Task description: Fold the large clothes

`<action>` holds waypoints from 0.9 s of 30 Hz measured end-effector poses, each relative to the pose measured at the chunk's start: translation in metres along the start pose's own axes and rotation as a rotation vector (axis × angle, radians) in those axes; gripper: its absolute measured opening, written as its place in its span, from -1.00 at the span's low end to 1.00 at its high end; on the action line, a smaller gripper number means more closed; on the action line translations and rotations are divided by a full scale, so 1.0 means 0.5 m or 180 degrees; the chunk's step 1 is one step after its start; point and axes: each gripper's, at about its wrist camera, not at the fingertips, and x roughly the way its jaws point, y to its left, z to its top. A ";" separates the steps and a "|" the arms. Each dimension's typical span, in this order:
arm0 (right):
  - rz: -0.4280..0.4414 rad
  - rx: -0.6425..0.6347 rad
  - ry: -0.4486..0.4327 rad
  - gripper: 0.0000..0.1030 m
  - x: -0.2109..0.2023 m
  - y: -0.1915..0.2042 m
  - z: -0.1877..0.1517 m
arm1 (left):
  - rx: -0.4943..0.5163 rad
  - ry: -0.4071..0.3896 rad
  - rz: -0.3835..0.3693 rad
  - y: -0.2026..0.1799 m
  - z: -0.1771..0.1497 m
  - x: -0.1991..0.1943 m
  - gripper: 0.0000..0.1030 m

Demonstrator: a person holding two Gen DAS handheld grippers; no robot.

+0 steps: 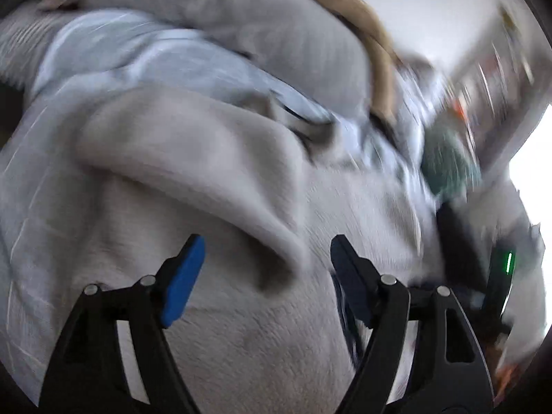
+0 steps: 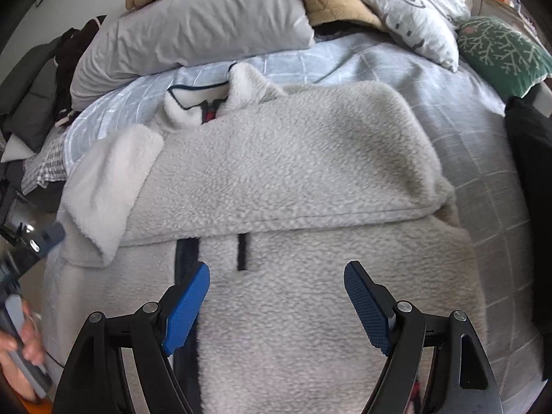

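the grey fleece jacket lies flat on the checked bedsheet, its far part and a sleeve folded over, so the left gripper and right gripper both hover over it, jaws wide and holding nothing, likely to take the near hem.

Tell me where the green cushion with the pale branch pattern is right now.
In the right wrist view the green cushion with the pale branch pattern sits at the upper right, on the light blue checked bedspread, right of the white printed pillow and beyond the grey fleece jacket.
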 end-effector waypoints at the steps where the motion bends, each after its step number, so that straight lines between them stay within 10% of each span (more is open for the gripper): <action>1: 0.0011 -0.0009 0.0000 0.59 0.002 0.006 0.000 | -0.0242 -0.0084 0.0047 0.034 0.013 0.002 0.47; 7: 0.0000 -0.0045 -0.0069 0.59 -0.008 0.010 0.001 | -0.0997 -0.0255 0.0074 0.134 0.058 0.070 0.11; 11: -0.0007 0.0023 -0.0148 0.59 -0.019 -0.011 0.006 | -0.0898 -0.0482 0.0018 0.106 0.089 0.072 -0.71; 16: 0.0037 0.0146 -0.0311 0.59 -0.027 -0.046 0.025 | 0.0221 -0.0571 -0.0306 -0.099 0.088 0.060 -0.72; 22: 0.0224 0.0437 -0.0398 0.59 -0.030 -0.086 0.048 | 0.1194 0.0299 -0.0832 -0.302 -0.021 0.170 -0.66; 27: 0.0374 0.0720 -0.0472 0.59 -0.041 -0.142 0.054 | 0.1626 0.0689 -0.0495 -0.348 -0.101 0.213 0.06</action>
